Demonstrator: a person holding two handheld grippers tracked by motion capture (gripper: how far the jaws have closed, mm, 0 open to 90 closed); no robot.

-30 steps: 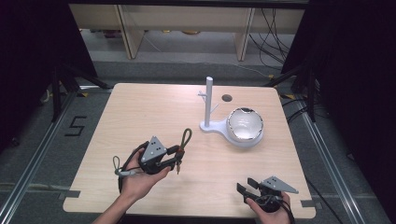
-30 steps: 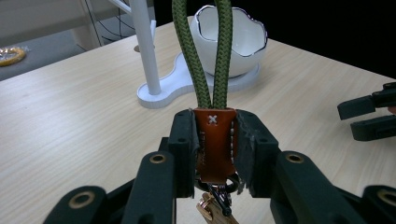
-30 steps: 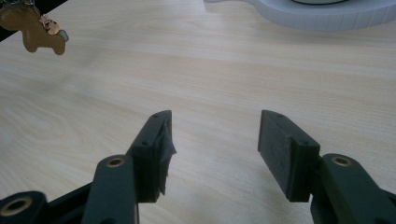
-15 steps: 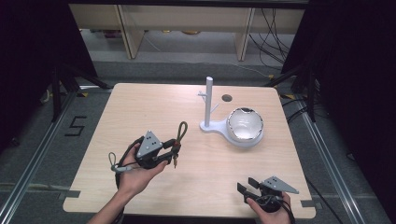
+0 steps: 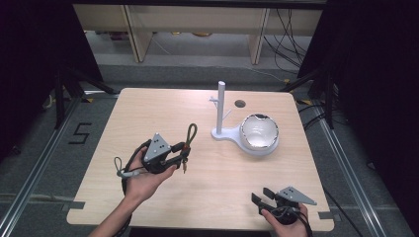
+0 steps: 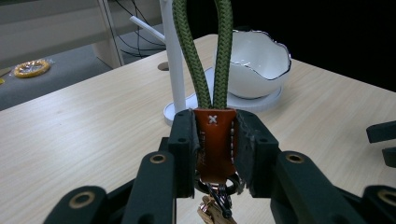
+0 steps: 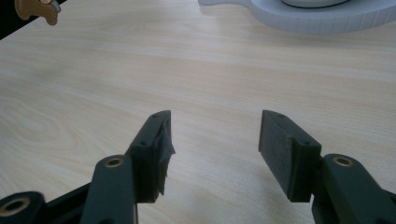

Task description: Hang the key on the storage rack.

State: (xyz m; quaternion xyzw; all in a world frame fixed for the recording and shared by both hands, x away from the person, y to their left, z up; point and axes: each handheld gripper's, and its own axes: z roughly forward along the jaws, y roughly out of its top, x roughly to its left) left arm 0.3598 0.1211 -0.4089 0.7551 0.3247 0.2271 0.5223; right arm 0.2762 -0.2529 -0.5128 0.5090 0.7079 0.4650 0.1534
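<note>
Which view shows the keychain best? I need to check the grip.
The left gripper view: the left gripper clamps the keychain's brown leather tab, green loop rising above. The high view shows it small. The right gripper view catches just a hanging brass piece.

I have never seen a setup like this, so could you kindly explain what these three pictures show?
A person stands at a wooden table holding a hand-operated claw in each hand. One picture looks down from above; the other two come from cameras riding on each claw. The left claw is shut on a keychain by its orange leather tab, its green cord loop pointing towards a white stand with a post and small pegs. A white bowl sits on the stand's base. The right claw hovers low over the table, open, holding nothing.
</note>
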